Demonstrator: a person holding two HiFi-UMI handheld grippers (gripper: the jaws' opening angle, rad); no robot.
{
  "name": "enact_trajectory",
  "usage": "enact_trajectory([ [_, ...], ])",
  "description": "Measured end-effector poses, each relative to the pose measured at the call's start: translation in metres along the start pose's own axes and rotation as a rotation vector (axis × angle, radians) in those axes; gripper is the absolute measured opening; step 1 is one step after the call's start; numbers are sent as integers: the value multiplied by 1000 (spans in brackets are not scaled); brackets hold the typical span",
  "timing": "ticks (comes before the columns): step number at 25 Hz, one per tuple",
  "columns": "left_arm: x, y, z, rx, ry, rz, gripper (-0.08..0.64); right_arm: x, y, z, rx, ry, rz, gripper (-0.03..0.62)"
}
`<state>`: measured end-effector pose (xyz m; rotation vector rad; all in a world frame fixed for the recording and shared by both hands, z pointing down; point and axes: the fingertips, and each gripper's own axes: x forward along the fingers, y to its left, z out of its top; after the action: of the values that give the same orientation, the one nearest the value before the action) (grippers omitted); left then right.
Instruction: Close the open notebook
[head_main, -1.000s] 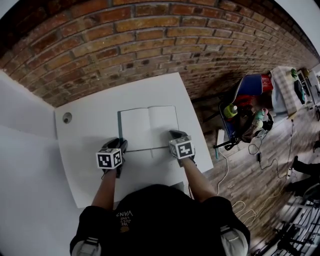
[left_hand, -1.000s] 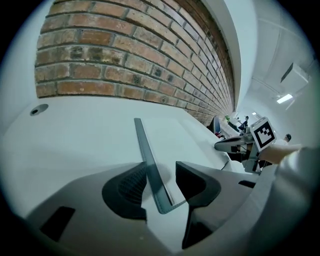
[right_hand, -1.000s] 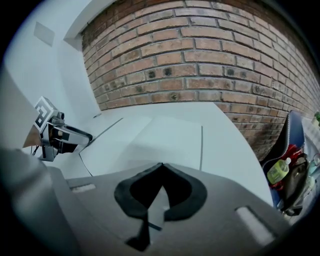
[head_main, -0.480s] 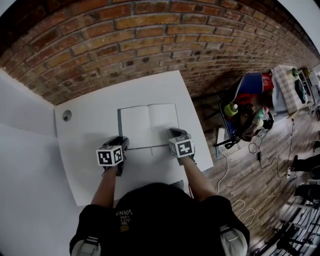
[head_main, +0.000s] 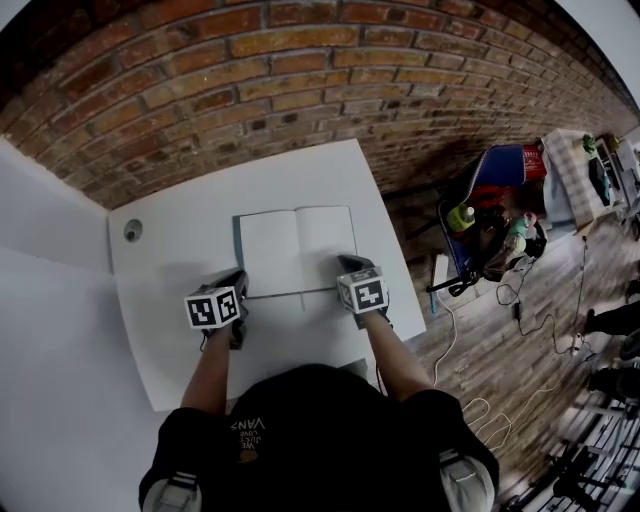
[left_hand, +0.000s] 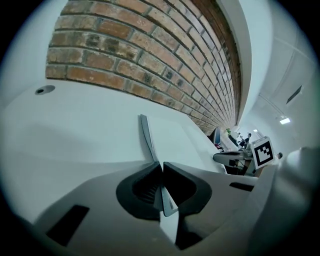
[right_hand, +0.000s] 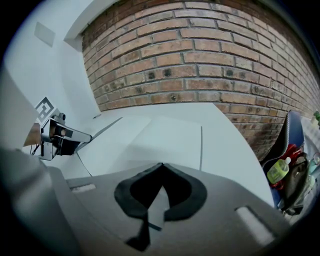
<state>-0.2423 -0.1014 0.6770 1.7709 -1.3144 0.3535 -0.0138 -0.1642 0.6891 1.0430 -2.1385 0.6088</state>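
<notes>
Head view looks down past a brick wall (head_main: 300, 70) onto a white tabletop (head_main: 165, 270). The open notebook (head_main: 297, 250) lies flat on it, directly ahead of both tongs and meeting them at its near edge. Its spine runs away from the tongs toward the wall, roughly midway between the two, so each hand has one half of the book in front of it. At the near left corner sit the left tongs (left_hand: 162, 166); their jaws have just been closing and now pinch the teal-edged cover, which shows as a thin blade between them. At the near right corner sit the right tongs (right_hand: 161, 167), tips together, seemingly nipping a pale sliver of page. Closing probably means swinging one half across the spine toward the other tongs, and neither hand looks nearer.
</notes>
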Motion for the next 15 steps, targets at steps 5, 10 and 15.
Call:
enact_trajectory([
  [5,-5,-2,2,-26,-19,-16,34,-1,-1,0,-1,-4,-5,-2],
  [10,-12,-9,10,-53,-58,-58,34,-1,0,2,14,-6,-6,-2],
  [15,-22,-19,17,-61,-99,-89,34,-2,0,0,14,-1,-11,-2],
])
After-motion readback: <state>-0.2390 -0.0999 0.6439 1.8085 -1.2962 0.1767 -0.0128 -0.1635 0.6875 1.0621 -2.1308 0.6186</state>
